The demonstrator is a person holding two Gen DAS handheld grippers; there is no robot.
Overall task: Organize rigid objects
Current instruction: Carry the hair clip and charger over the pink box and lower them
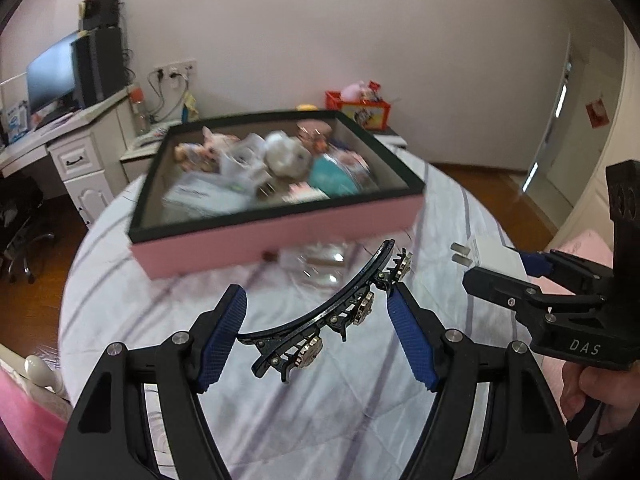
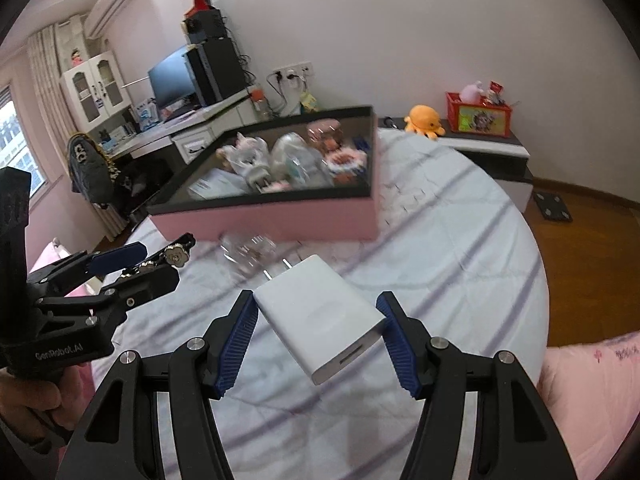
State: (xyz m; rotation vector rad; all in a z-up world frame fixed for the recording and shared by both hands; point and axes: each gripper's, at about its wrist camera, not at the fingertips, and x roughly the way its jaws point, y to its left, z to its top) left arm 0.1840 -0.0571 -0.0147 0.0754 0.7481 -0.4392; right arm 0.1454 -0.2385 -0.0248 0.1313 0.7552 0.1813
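Item 1: hair clip [image 1: 320, 320], black, curved, set with metal flower ornaments. It is held lengthwise across the left tongs [image 1: 316, 344], which are spread wide, one end against each blue pad; it is carried clear of the bed [image 1: 304, 412].

Item 2: white charger [image 2: 320, 316], two-pin plug pointing far. It is clamped by its sides in the right tongs [image 2: 316, 344], set about half open, and is likewise lifted off the bed.

Item 3: pink box [image 1: 280, 236], dark-rimmed, open, at the far side of the bed and already crowded with small things. A clear glass object [image 1: 320, 260] lies just near of its front wall.

Handling note (judged): both items are to be carried over the rim and lowered into a free gap before release. The clip's end-to-end hold looks precarious; tilting should be avoided.
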